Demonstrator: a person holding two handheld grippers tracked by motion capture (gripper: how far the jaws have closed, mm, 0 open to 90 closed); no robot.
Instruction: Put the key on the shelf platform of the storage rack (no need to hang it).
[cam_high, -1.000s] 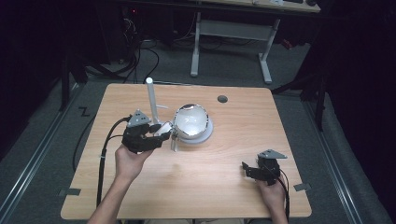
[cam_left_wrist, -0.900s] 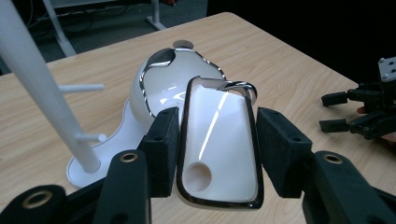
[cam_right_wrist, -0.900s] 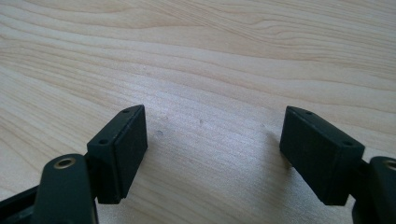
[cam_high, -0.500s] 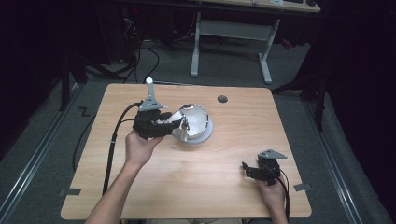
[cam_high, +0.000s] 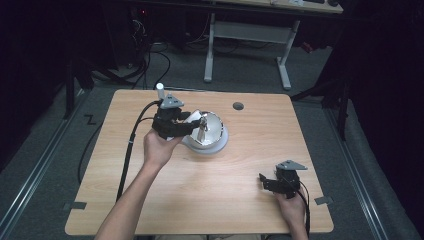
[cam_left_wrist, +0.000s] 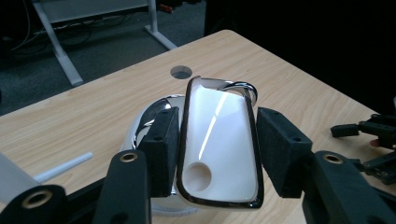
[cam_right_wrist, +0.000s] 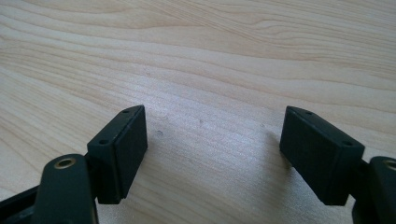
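Holding a flat white piece with a dark rim and a round hole near one end (cam_left_wrist: 217, 144), the left gripper (cam_high: 192, 126) is hovering above a shiny metal bowl (cam_high: 216, 131) seated on a white base (cam_high: 220, 147) near the middle-back of the wooden table (cam_high: 240, 200). In the left gripper view, the piece is standing between the pads (cam_left_wrist: 161, 149); the left pad is pressing its edge, while contact on the right side cannot be confirmed. Its glossy face is throwing a bright streak, so it is judged hard, stiff, light and slippery. Gripping across the narrow rimmed edges, as now, appears soundest; the polished faces offer little purchase. The right gripper (cam_high: 272, 182) is resting near the table's front right corner, jaws spread wide and empty over bare wood. A white upright post (cam_high: 160, 91) is standing behind the left gripper.
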